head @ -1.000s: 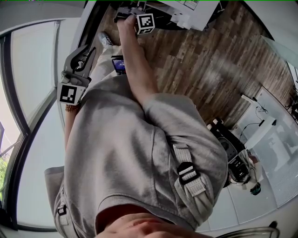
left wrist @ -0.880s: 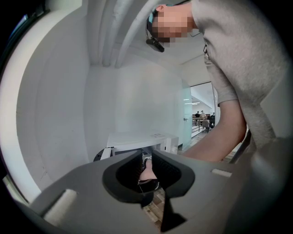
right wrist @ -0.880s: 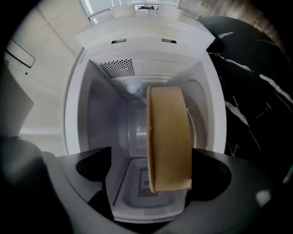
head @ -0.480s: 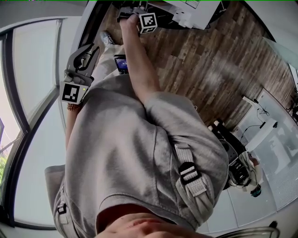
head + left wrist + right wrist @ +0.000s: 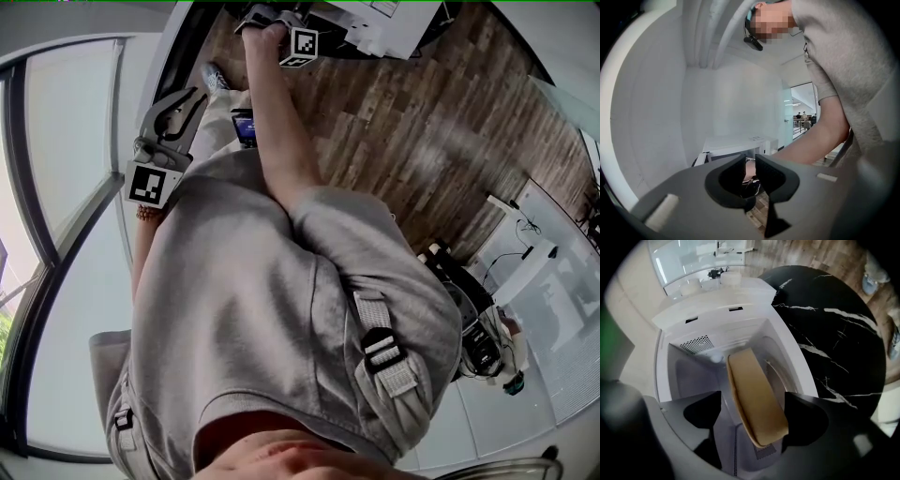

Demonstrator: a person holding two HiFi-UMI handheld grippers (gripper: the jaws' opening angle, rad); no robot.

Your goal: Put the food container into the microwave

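The tan food container (image 5: 750,380) lies inside the open white microwave (image 5: 708,319), against the glass turntable (image 5: 780,376). My right gripper (image 5: 752,400) reaches into the cavity, its view rolled sideways. Its jaws have just been closing and stand on either side of the container: the right finger (image 5: 801,413) is up against it, the left finger (image 5: 705,413) is still apart. In the head view the right gripper (image 5: 267,14) is at the microwave (image 5: 375,23) at the top. My left gripper (image 5: 195,94) (image 5: 750,164) hangs back by the person's side, fingers nearly together, with nothing between them.
The microwave stands on a round black marble table (image 5: 834,333). A wooden floor (image 5: 422,122) spreads to the right, a glass wall (image 5: 66,187) runs along the left. A small screen (image 5: 242,127) sits below the right arm. Shoes (image 5: 872,277) show on the floor.
The right hand has pushed slightly further toward the microwave and rolled; its marker cube has shifted right. The left gripper has hardly moved.
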